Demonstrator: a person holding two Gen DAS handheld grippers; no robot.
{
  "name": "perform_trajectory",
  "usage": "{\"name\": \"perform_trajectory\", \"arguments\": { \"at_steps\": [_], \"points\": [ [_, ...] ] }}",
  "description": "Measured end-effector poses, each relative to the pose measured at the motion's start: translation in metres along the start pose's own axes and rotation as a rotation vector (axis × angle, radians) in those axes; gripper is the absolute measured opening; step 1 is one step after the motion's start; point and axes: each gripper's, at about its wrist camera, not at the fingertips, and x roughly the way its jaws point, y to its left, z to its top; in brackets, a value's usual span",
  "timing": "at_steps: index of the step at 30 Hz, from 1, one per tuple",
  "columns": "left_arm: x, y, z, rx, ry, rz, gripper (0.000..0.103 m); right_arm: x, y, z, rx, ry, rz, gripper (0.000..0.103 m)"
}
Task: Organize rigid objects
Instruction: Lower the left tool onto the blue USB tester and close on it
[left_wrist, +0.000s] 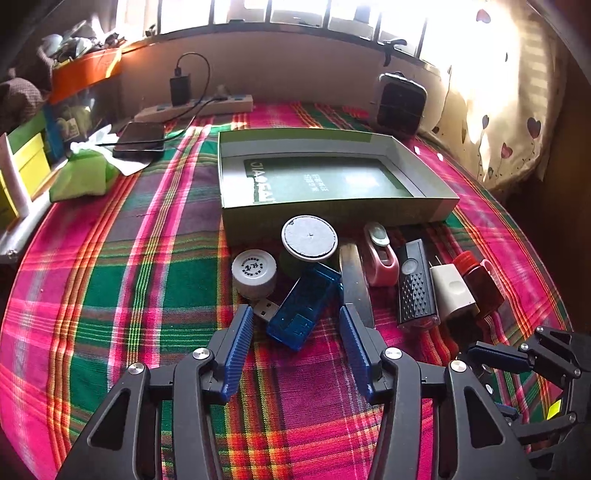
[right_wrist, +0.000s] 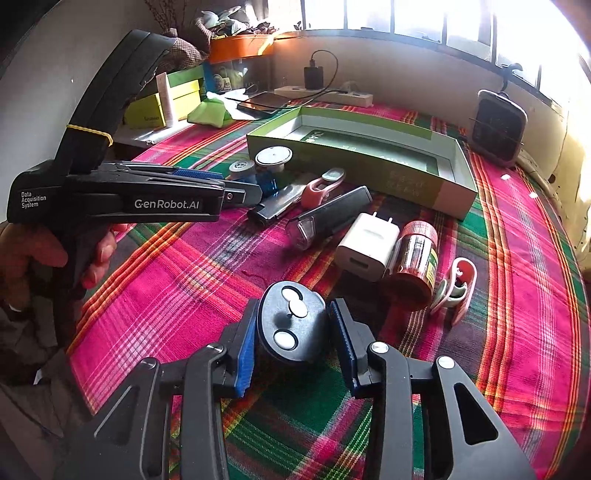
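Left hand-held gripper spread wide around blue USB device, right hand-held gripper clamping black oval gadget, green box behind

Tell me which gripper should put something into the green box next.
Right. The right gripper is already shut on the black oval device, ready to carry to the green box. The left gripper is open, only straddling the blue USB tester.
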Motion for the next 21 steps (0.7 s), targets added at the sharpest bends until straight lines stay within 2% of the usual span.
{"name": "perform_trajectory", "arguments": {
  "at_steps": [8, 13, 21],
  "points": [
    [-0.008, -0.01, -0.009, 0.014, 0.007, -0.078, 0.048, 0.001, -0.007, 0.002, 0.026, -0.004, 0.007, 0.039],
    [-0.012, -0.01, 0.0, 0.026, -0.03, -0.025, 0.048, 0.0, -0.009, 0.002, 0.028, -0.005, -0.001, 0.039],
    [0.005, -0.012, 0.012, 0.051, -0.015, -0.007, 0.048, 0.001, -0.009, 0.001, 0.039, -0.006, -0.001, 0.039]
  ]
}}
